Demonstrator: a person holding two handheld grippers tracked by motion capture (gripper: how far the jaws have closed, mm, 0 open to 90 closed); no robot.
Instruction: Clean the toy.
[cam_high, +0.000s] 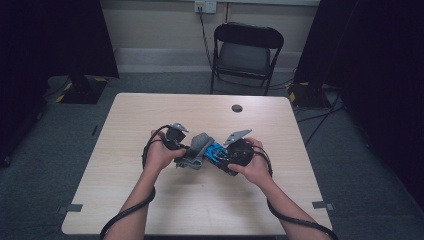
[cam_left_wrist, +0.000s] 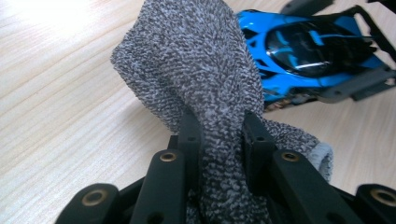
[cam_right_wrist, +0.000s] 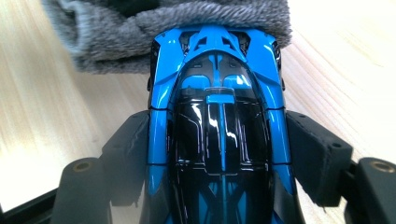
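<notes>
From the high view, you have both hands meeting a little below the middle of the worktop (cam_high: 150, 200), with the left tongs (cam_high: 186, 154) at about nine o'clock of the blue toy car (cam_high: 217, 151) and the right tongs (cam_high: 226, 159) at its three o'clock; the grey cloth (cam_high: 200, 144) sits between them, bunched against the car's left end. The car's long axis runs roughly from nine to three o'clock here, slightly tilted; which end is the nose you cannot tell from above. In the left gripper view, your left tongs (cam_left_wrist: 219, 140) are pressed tight on a gathered neck of the cloth (cam_left_wrist: 196, 60), which stands up in a loose fold, and the car (cam_left_wrist: 317, 51) lies beyond at about two o'clock, just touching the fabric's far side. To wipe well, keep that pinch firm and lead with the free fold, not the black jaw tips. In the right gripper view, your right tongs (cam_right_wrist: 219, 154) clamp the car (cam_right_wrist: 217, 121) across its flanks, the body pointing straight away toward twelve o'clock, its far end buried against the cloth (cam_right_wrist: 116, 32). Hold it steady and draw the cloth along the length, not across.
</notes>
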